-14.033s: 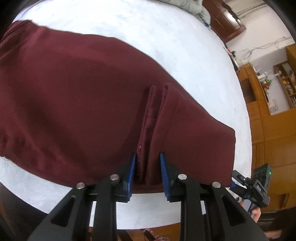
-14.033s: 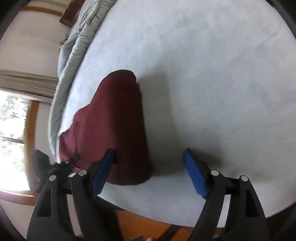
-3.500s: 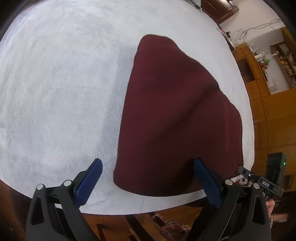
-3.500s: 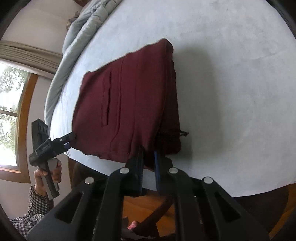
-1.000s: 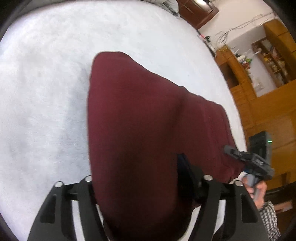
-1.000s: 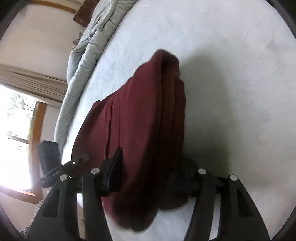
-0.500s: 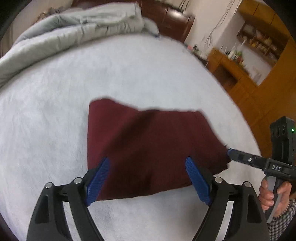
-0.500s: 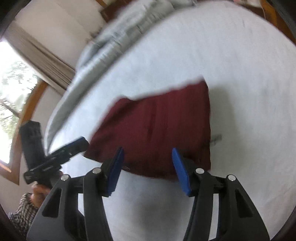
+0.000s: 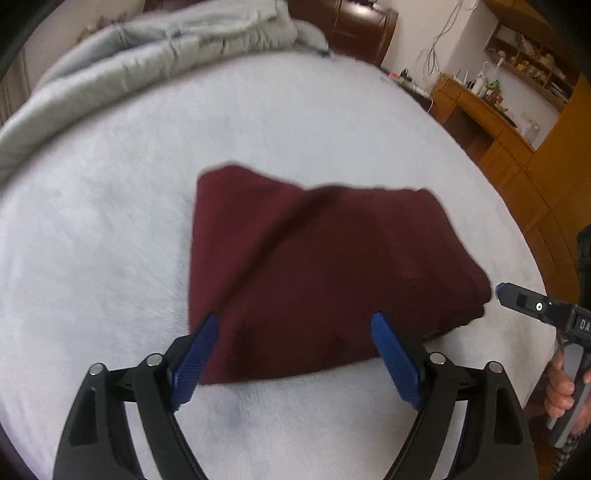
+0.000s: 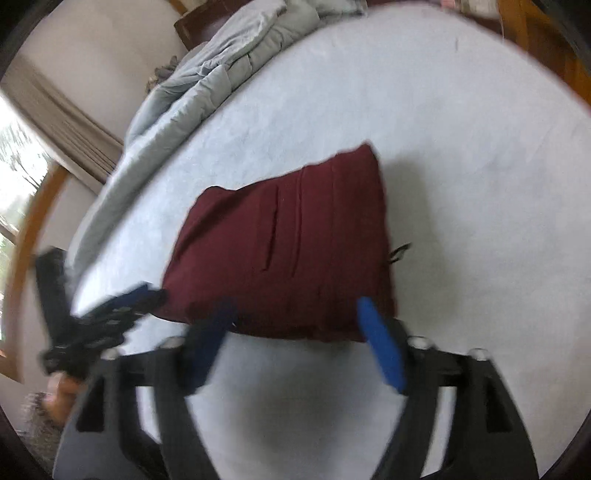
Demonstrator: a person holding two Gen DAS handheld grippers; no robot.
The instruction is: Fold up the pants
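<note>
Folded pants (image 9: 325, 273) lie flat; both tools apparently released

Folded maroon pants (image 9: 325, 273) on bed (image 9: 110, 221)

A white bedspread (image 9: 295, 110) covers the bed, and a rumpled grey duvet (image 9: 147, 48) lies bunched along its far edge. Beyond it stands a dark wooden headboard (image 9: 354, 29), with wooden cabinets (image 9: 517, 166) and cluttered shelves (image 9: 524, 55) to the right. In the right wrist view a curtain (image 10: 62, 118) hangs beside a bright window (image 10: 14, 177) at far left.
</note>
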